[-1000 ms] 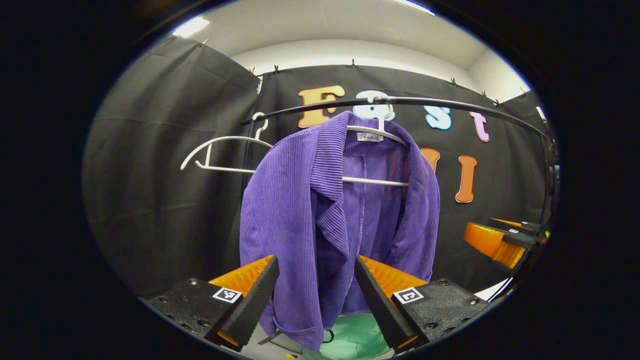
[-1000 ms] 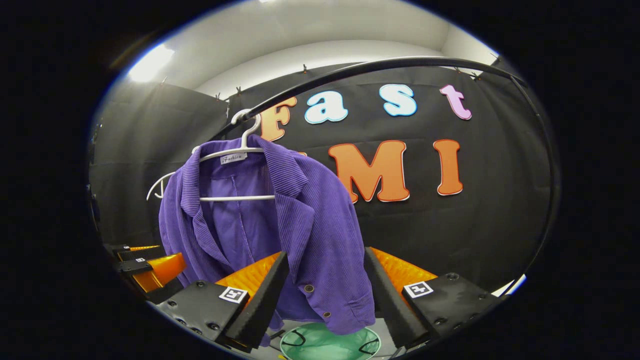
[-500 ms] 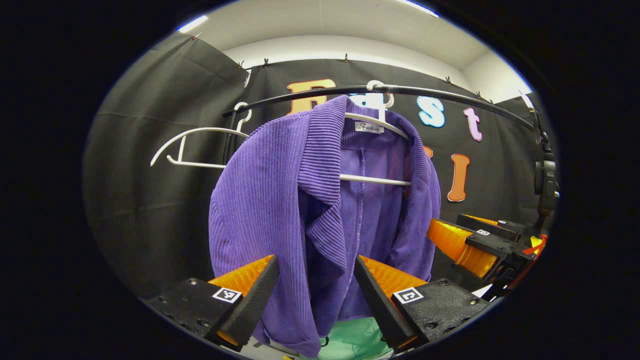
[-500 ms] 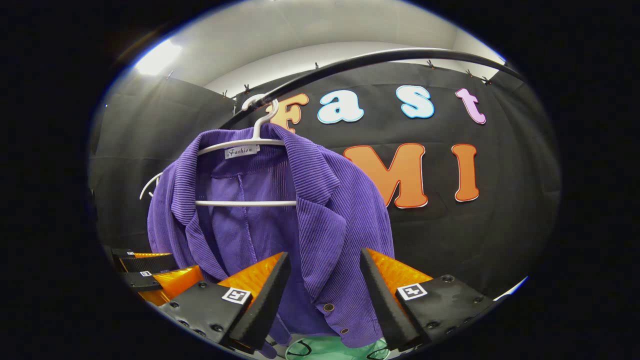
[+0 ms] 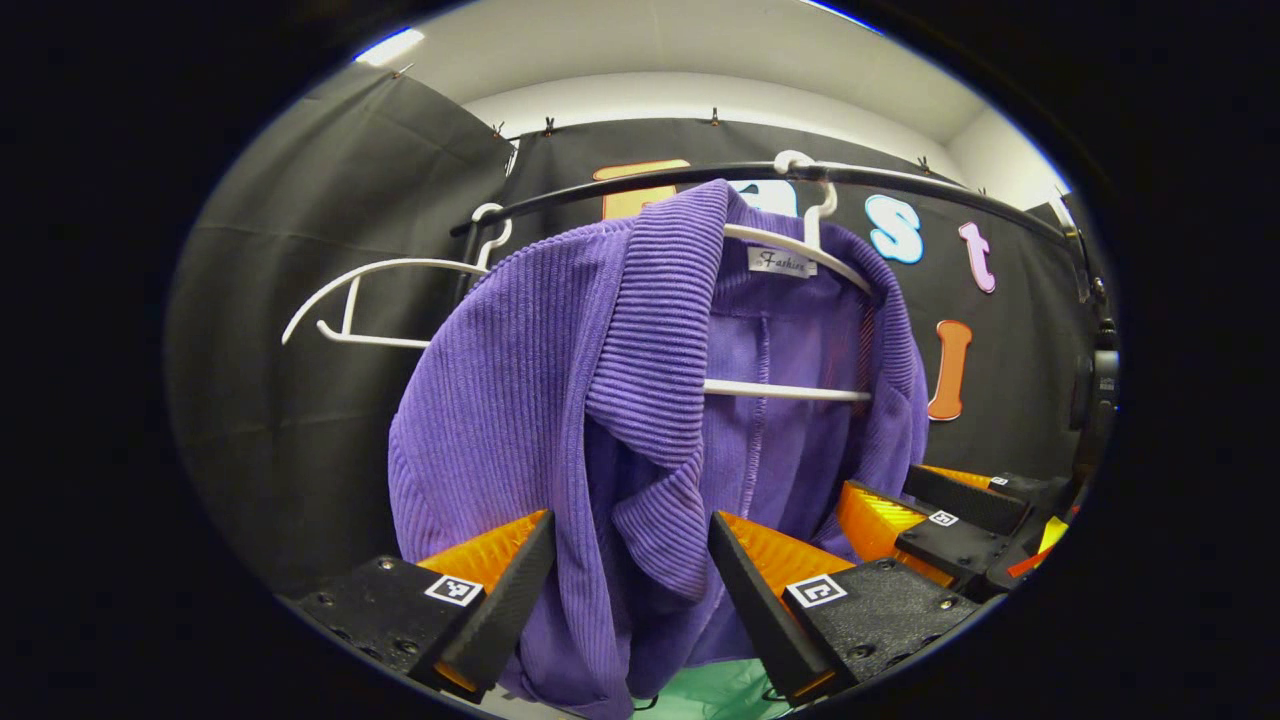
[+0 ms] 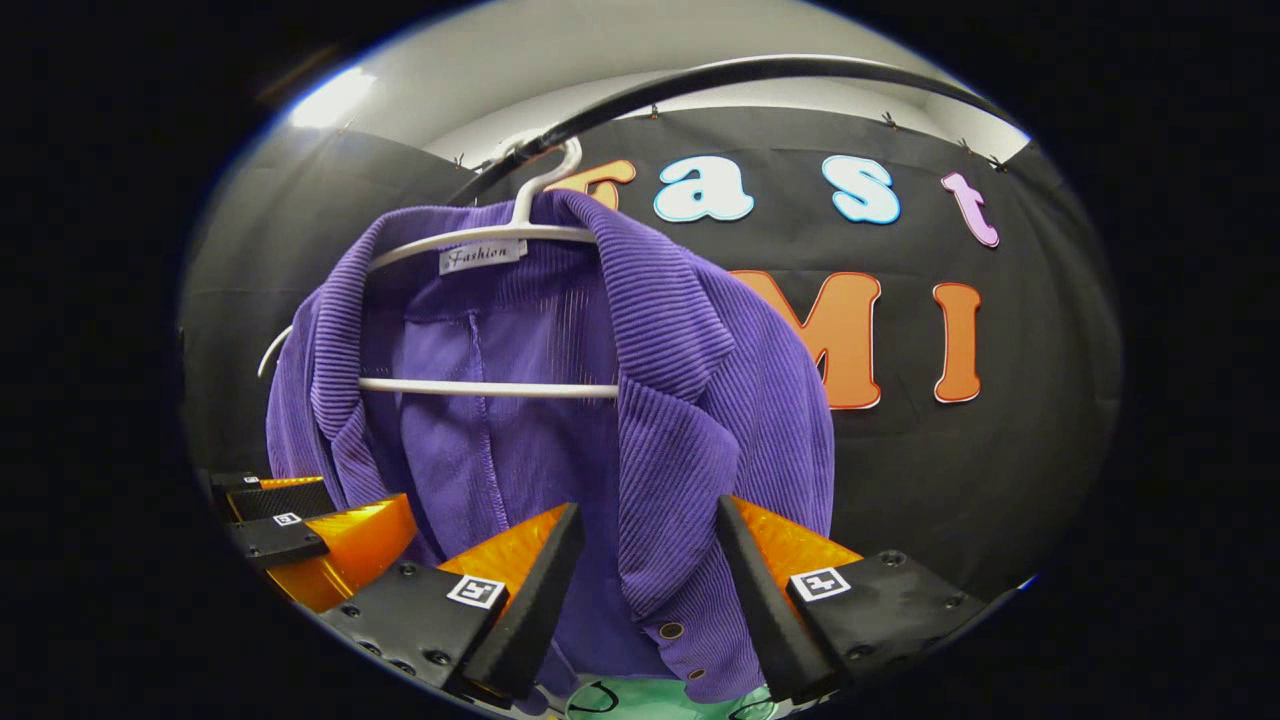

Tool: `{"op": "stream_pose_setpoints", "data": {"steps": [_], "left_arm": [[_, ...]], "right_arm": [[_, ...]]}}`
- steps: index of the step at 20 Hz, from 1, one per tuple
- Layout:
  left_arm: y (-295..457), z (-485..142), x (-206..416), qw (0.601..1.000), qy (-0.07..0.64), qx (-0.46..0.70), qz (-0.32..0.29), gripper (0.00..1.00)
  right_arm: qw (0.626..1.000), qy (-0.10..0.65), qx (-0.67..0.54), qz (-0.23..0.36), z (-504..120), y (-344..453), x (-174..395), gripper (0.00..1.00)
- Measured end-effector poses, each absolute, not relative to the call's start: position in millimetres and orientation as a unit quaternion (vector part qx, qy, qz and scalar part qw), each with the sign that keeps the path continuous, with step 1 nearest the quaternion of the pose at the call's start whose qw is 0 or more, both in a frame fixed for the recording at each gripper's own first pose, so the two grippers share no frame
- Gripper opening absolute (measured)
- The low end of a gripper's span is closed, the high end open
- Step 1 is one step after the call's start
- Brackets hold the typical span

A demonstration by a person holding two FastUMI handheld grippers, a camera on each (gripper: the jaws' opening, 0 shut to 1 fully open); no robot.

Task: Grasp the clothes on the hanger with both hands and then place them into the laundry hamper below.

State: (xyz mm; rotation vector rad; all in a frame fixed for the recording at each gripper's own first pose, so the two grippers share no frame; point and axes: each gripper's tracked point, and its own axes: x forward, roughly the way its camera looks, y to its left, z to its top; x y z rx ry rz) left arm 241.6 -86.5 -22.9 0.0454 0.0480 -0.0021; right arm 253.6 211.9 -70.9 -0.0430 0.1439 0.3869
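A purple ribbed jacket (image 5: 560,400) (image 6: 700,400) hangs on a white hanger (image 5: 790,390) (image 6: 480,386) from a black rail (image 5: 700,178) (image 6: 720,75). My left gripper (image 5: 632,560) stands open, its fingers on either side of the jacket's left front panel and lapel. My right gripper (image 6: 648,565) is open too, straddling the other front panel near its buttons. In each view the other gripper shows at the side (image 5: 940,515) (image 6: 300,530). Below the jacket a green hamper (image 5: 715,695) (image 6: 660,702) peeks out.
A second, bare white hanger (image 5: 370,300) hangs on the rail to the left of the jacket. The black cloth wall stands close behind the rail. The rail curves overhead in the right gripper view.
Both grippers have moved closer to the jacket, which now looms larger; its front panels now lie between the open fingers. The hamper shows less below.
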Motion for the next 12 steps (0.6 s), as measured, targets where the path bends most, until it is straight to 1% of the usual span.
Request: {"op": "stream_pose_setpoints", "data": {"steps": [2, 3, 4, 5, 6, 7, 8, 9, 10, 11, 12], "left_arm": [[-78.8, -23.4, 249.2, 0.999, 0.020, 0.035, 0.014, 0.91], [-75.2, -23.9, 250.9, 0.999, 0.019, 0.040, 0.024, 0.90], [-72.6, -23.4, 253.4, 0.999, 0.018, 0.041, 0.030, 0.89], [-69.2, -22.7, 256.5, 0.998, 0.016, 0.042, 0.036, 0.88], [-67.2, -22.0, 258.3, 0.998, 0.015, 0.044, 0.040, 0.87], [-64.1, -22.1, 258.9, 0.998, 0.013, 0.050, 0.044, 0.81], [-61.8, -21.0, 260.0, 0.997, 0.011, 0.056, 0.045, 0.78], [-60.1, -21.5, 260.8, 0.997, 0.011, 0.058, 0.043, 0.77], [-57.4, -20.8, 260.6, 0.997, 0.009, 0.057, 0.044, 0.70], [-55.8, -20.4, 260.0, 0.998, 0.008, 0.053, 0.039, 0.57], [-60.9, -20.4, 261.8, 0.999, 0.009, 0.046, 0.019, 0.44]], "right_arm": [[0.979, 0.078, -0.019, 0.188, -77.2, 212.5, 261.9, 0.75], [0.979, 0.080, -0.017, 0.185, -79.9, 212.4, 269.9, 0.82], [0.979, 0.081, -0.010, 0.185, -81.2, 212.7, 275.8, 0.76], [0.979, 0.087, -0.003, 0.184, -84.7, 211.9, 280.3, 0.76], [0.979, 0.089, 0.008, 0.184, -85.5, 211.0, 284.4, 0.61], [0.978, 0.092, 0.021, 0.187, -84.3, 210.9, 288.5, 0.62], [0.977, 0.096, 0.033, 0.190, -83.6, 209.6, 291.0, 0.52], [0.975, 0.100, 0.046, 0.195, -82.1, 208.9, 293.7, 0.39], [0.971, 0.106, 0.060, 0.205, -80.4, 207.4, 293.0, 0.27], [0.968, 0.109, 0.072, 0.216, -78.8, 205.7, 291.6, 0.20], [0.962, 0.110, 0.087, 0.236, -74.2, 207.0, 290.5, 0.14]]}}
